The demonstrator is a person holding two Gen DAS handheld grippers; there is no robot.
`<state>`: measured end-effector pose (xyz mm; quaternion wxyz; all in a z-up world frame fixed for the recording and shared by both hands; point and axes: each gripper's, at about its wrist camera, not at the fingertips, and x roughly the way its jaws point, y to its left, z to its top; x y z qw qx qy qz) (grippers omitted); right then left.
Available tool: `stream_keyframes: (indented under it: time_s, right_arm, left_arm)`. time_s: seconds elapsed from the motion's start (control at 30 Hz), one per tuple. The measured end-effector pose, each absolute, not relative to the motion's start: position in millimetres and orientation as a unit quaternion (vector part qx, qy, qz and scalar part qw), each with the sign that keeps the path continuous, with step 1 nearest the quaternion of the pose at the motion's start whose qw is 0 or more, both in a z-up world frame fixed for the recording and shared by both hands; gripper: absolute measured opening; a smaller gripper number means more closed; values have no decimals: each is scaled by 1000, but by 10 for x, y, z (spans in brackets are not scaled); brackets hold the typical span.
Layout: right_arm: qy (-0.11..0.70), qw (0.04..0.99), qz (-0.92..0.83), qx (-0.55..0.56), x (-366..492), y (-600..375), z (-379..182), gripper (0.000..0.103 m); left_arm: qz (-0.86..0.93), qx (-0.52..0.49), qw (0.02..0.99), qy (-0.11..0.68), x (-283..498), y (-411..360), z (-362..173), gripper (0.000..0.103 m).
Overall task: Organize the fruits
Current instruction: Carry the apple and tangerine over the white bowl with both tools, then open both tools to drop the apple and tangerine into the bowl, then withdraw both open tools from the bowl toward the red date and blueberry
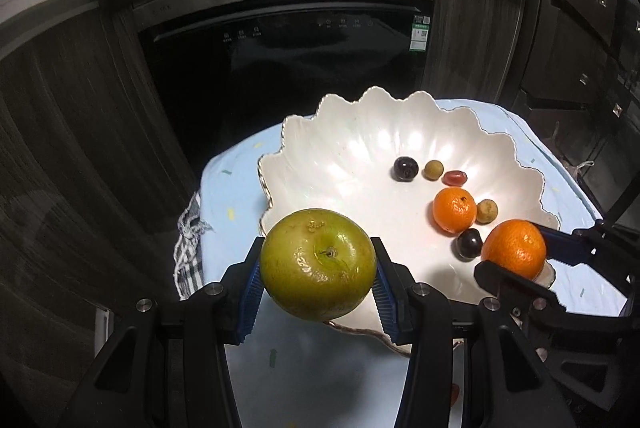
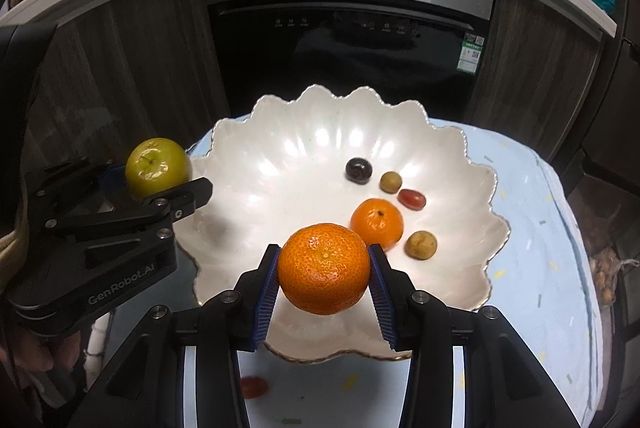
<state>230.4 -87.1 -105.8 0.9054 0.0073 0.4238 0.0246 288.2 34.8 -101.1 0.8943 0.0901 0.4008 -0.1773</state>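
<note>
Left tongs [image 1: 318, 268] clamp a green apple [image 1: 318, 264] at lower centre, over the near rim of the white scalloped bowl [image 1: 360, 132]. Right tongs [image 2: 323, 270] clamp a mandarin [image 2: 323, 268] above the bowl interior, both apparently poised for release among the fruit there.

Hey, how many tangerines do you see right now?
2. One tangerine is gripped in the right tool above the bowl's near edge; the other tangerine lies inside the bowl among small fruits. More may be hidden.
</note>
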Motion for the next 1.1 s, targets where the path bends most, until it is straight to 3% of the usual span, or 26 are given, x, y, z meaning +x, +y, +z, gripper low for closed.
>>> stream_keyframes:
  time_s: [0.17, 0.23, 0.37, 0.57, 1.1]
  right_arm:
    - [429, 903, 29, 10, 2305, -883, -1078, 45]
    - [432, 902, 26, 6, 2309, -887, -1090, 47]
    - [417, 909, 4, 3, 2279, -933, -1043, 69]
    - [405, 914, -27, 4, 2253, -1031, -967, 77]
    - [375, 926, -47, 8, 2000, -1288, -745, 77]
  left_arm:
    - [-174, 91, 893, 406, 2865, 329, -1021, 52]
    - [-165, 91, 901, 390, 2836, 344, -972, 79]
    - [-150, 90, 911, 373, 2814, 389, -870, 85]
    - [-141, 92, 919, 357, 2736, 430, -776, 102]
    - [-135, 90, 923, 348, 2444, 251, -582, 103]
